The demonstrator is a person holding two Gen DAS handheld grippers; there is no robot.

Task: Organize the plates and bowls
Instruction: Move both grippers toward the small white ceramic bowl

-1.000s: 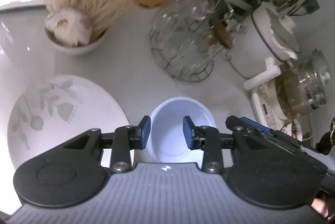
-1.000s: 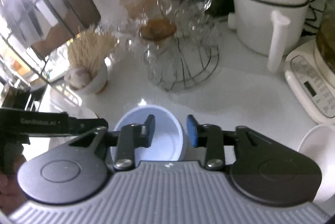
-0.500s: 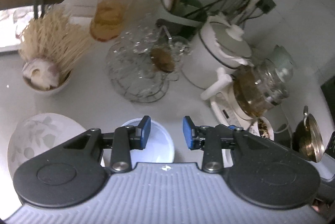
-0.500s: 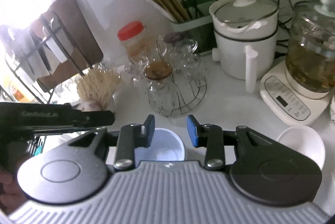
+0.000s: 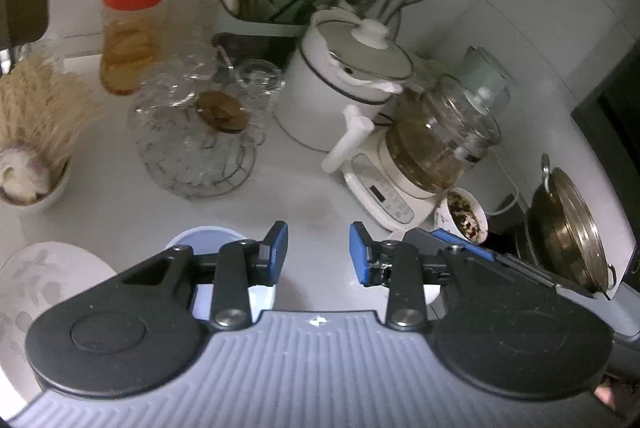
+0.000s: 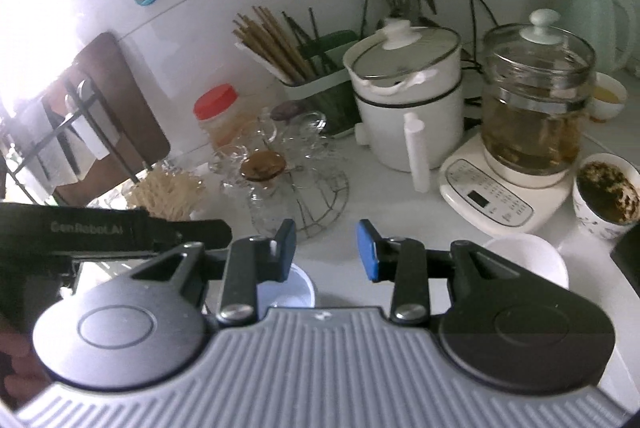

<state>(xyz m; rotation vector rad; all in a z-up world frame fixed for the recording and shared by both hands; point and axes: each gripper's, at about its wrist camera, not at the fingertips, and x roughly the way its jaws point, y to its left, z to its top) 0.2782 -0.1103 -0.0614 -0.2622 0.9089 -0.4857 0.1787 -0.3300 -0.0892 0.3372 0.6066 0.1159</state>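
A pale blue bowl (image 5: 202, 238) sits on the white counter, partly hidden under my left gripper's left finger; in the right wrist view the bowl (image 6: 290, 290) shows just below the left finger. A white plate with a grey leaf pattern (image 5: 44, 278) lies at the lower left. A white bowl (image 6: 528, 258) sits behind my right gripper's right finger. My left gripper (image 5: 318, 254) is open and empty above the counter. My right gripper (image 6: 326, 250) is open and empty.
A wire rack of glass cups (image 5: 192, 131), a red-lidded jar (image 5: 130, 31), a bowl of toothpicks (image 5: 30, 131), a white pot (image 5: 344, 79), a glass kettle on its base (image 5: 436, 143), a cup of tea leaves (image 6: 606, 199) and a metal pot (image 5: 568, 232) crowd the counter.
Both grippers have lifted and drawn back from the blue bowl, which now sits lower and to the left in both views. Both stay open.
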